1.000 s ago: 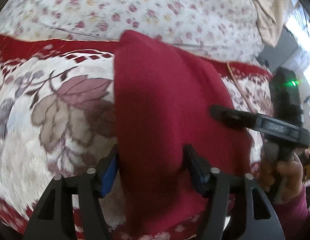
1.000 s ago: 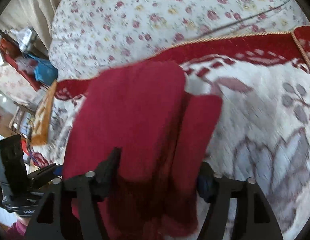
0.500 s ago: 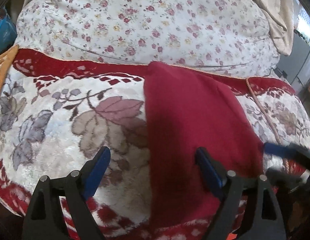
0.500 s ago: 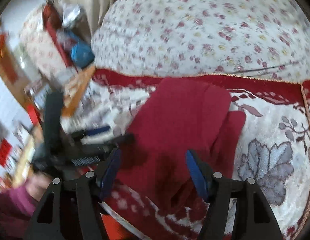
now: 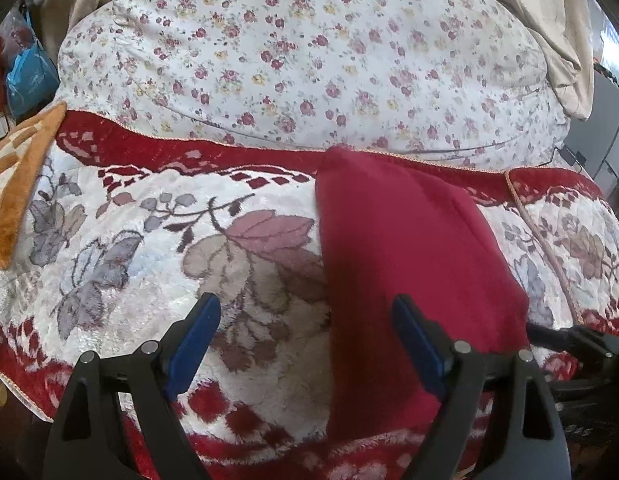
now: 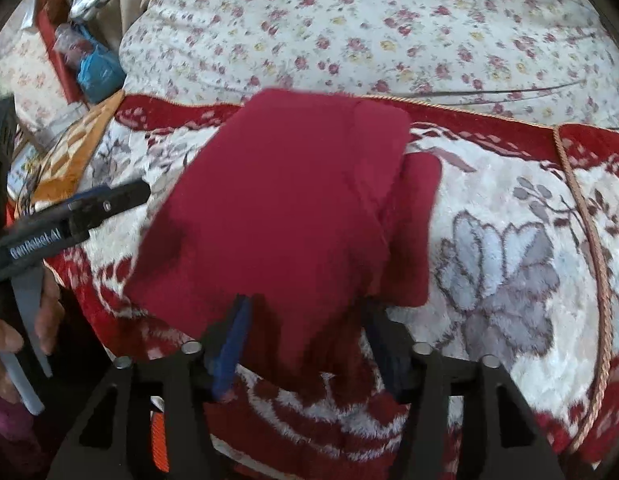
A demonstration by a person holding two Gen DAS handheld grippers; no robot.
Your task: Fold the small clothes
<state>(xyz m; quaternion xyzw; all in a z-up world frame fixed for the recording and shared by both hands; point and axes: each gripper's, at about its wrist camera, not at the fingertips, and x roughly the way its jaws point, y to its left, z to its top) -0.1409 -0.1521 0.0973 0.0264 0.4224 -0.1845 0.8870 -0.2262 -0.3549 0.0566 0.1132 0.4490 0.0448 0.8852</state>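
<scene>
A dark red garment [image 5: 401, 256] lies folded on the red and white flowered blanket [image 5: 149, 248]. My left gripper [image 5: 305, 340] is open and empty, low over the garment's near left edge, one blue pad [image 5: 193, 336] over the blanket, the other over the cloth. In the right wrist view the garment [image 6: 285, 208] is a thick folded stack with a lower layer sticking out on the right. My right gripper [image 6: 305, 340] is open at the garment's near edge, jaws either side of the cloth, not closed on it. The left gripper [image 6: 69, 224] shows at far left.
A white quilt with small red flowers [image 5: 309, 60] bulges behind the blanket. An orange and white patterned cloth [image 5: 17, 184] lies at the far left. A blue bag [image 6: 97, 72] and clutter sit beside the bed on the left. A beige curtain [image 5: 565, 40] hangs at back right.
Both grippers have let go of the garment and drawn back toward me. The garment has dropped from held up to lying folded on the blanket.
</scene>
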